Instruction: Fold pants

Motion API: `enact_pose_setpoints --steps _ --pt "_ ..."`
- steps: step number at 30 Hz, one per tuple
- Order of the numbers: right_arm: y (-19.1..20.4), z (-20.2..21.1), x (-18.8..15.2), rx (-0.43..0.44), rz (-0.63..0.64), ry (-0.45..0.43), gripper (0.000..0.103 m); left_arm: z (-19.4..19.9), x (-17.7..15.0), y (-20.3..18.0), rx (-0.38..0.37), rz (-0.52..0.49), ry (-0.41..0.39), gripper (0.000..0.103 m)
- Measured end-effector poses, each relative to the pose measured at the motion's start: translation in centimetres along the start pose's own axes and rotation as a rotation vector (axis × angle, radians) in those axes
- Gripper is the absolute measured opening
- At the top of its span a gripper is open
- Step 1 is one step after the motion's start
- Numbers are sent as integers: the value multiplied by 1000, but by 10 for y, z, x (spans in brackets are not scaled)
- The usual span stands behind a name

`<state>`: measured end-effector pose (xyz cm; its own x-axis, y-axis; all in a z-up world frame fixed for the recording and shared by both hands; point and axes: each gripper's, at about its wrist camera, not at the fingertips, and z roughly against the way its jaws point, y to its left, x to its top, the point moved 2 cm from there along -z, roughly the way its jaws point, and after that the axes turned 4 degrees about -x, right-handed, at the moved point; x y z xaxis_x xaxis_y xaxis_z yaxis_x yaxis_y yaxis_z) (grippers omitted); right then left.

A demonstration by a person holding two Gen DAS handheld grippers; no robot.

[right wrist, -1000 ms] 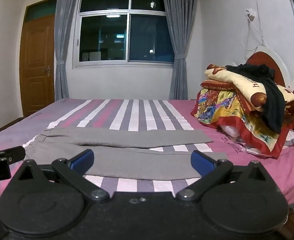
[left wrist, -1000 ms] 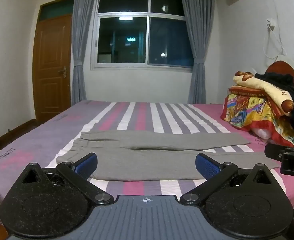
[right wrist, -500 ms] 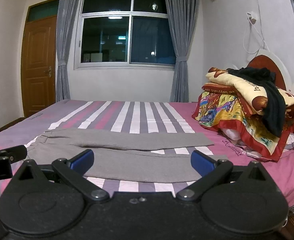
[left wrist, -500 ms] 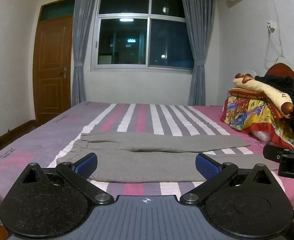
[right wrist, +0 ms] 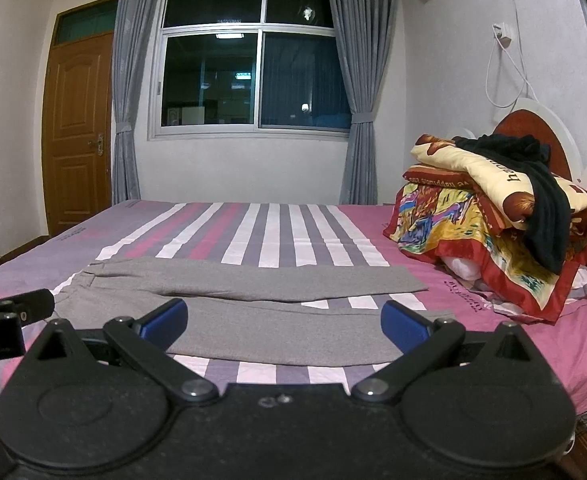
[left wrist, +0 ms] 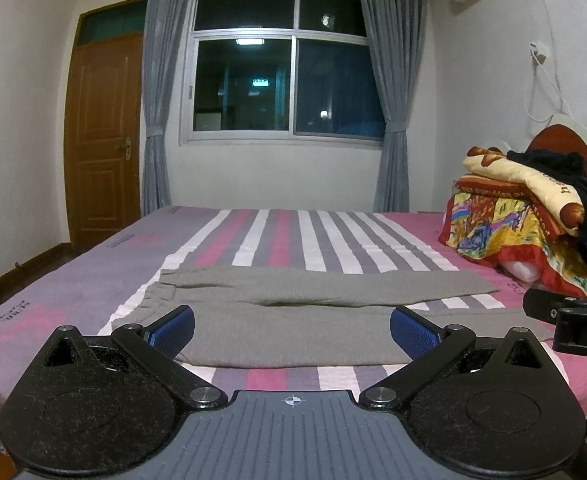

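Right now your biggest risk is a sloppy grab: if you pinch only the top layer of the pants [left wrist: 293, 320], or catch the striped sheet [left wrist: 293, 232] along with them, the fold will drag crooked or pull the bedding up. Cloth this soft will likely sag and slide between the pads, so uneven lifts by the two claws could twist the legs out of line.

The pants lie flat across the lower middle of both views, waistband toward the left of the frame, legs running to the right, one leg behind the other with a narrow gap opening between them toward the cuffs. In the left wrist view they sit just beyond and between the blue pads, not touching them. Your left claw [left wrist: 292, 326] is spread wide and holds nothing. Your right claw [right wrist: 285, 320] is likewise wide open and empty, with the near leg's edge framed between its pads.

Mind the pile of blankets [right wrist: 493, 216] at the right edge; a long swing with the cuffs could brush it.
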<state>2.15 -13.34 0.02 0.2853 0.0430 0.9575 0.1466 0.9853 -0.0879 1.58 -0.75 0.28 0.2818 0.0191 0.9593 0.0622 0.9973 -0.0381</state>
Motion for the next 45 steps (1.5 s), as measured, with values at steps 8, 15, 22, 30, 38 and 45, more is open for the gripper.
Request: enact_pose_setpoints --steps 8,15,22,30,38,45 --pt "0 0 1 1 3 0 103 1 0 -1 1 1 -2 103" --pt "1 0 1 1 2 0 103 1 0 -1 2 0 -3 103" --pt "2 0 0 1 2 -1 103 2 0 -1 0 1 -4 103" --pt "2 0 0 0 1 -1 103 2 0 0 -1 3 -5 103" --pt "4 0 1 5 5 3 103 2 0 0 -1 2 -4 103" --pt "11 2 0 4 3 -4 103 4 1 4 -2 7 -3 103"
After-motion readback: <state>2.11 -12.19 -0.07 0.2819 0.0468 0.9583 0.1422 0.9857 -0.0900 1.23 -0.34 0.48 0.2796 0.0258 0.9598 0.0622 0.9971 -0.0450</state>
